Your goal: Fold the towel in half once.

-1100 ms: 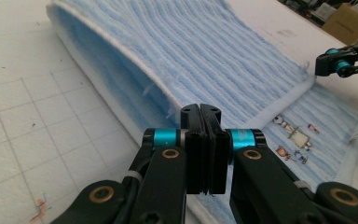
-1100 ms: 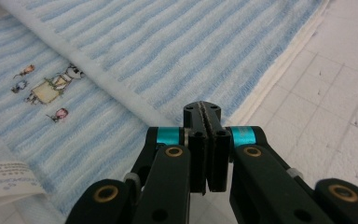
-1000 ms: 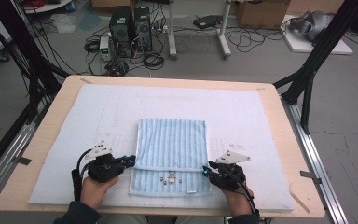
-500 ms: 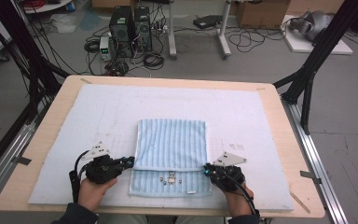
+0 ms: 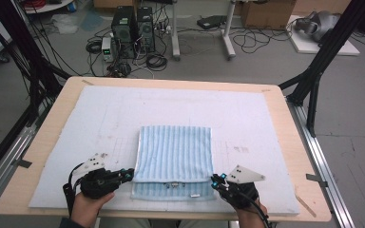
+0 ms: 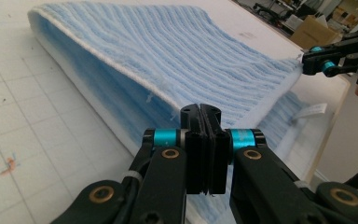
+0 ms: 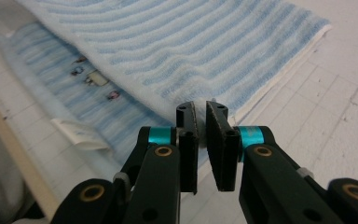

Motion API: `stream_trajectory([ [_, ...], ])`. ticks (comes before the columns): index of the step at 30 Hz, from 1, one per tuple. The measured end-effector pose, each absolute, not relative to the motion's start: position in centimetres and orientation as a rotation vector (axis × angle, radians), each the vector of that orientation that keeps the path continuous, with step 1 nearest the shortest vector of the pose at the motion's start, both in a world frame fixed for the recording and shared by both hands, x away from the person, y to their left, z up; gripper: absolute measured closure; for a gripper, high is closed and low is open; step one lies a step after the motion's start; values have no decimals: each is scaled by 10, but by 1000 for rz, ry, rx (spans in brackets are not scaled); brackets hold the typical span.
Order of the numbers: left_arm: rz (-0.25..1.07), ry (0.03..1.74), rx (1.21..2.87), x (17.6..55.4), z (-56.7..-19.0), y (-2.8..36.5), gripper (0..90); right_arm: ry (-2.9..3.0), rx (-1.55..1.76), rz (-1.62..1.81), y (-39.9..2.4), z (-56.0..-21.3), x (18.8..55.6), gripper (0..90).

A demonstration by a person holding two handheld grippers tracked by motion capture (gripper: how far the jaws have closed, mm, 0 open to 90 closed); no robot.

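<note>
Two claws sit at the near corners of a folded striped towel (image 5: 174, 159) on the bench (image 5: 285, 114). The left claw (image 6: 200, 114), at 7 o'clock, is clenched on the towel's edge. The right claw (image 7: 200, 112), at 5 o'clock, is slightly parted, holding nothing.

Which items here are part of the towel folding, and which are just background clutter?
In the job:
striped blue towel
left tongs
right tongs
white mat

Lying about:
computer towers
floor cables
cardboard box

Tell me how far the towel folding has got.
Done: the blue striped towel is folded once, top layer stopping short of the near edge. In hand: the left hand-held gripper is shut at the top layer's near-left corner; the right hand-held gripper, slightly open, sits at the near-right corner. Left: any further folds.
</note>
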State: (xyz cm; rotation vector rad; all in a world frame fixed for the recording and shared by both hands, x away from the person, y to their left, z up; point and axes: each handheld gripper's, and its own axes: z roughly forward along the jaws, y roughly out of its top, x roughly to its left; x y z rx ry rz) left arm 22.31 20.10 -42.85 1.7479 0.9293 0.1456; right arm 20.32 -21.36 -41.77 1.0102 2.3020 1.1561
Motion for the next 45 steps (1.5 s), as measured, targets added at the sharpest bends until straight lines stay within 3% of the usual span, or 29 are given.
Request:
stream_trajectory([
  [16, 124, 905, 1800, 199, -438, 202, 880, 2314, 1002, 1171, -218, -420, 171, 830],
  [32, 118, 927, 1866, 198, -453, 198, 870, 2380, 1041, 1109, -216, -443, 170, 828],
  [37, 133, 951, 1821, 201, -447, 206, 671, 2338, 1094, 1134, -221, -440, 169, 664],
  [40, 148, 946, 1798, 208, -440, 209, 615, 2284, 1134, 1158, -227, -436, 173, 612],
  [45, 198, 874, 1775, 225, -429, 205, 583, 2206, 1159, 1204, -231, -428, 186, 607],
])
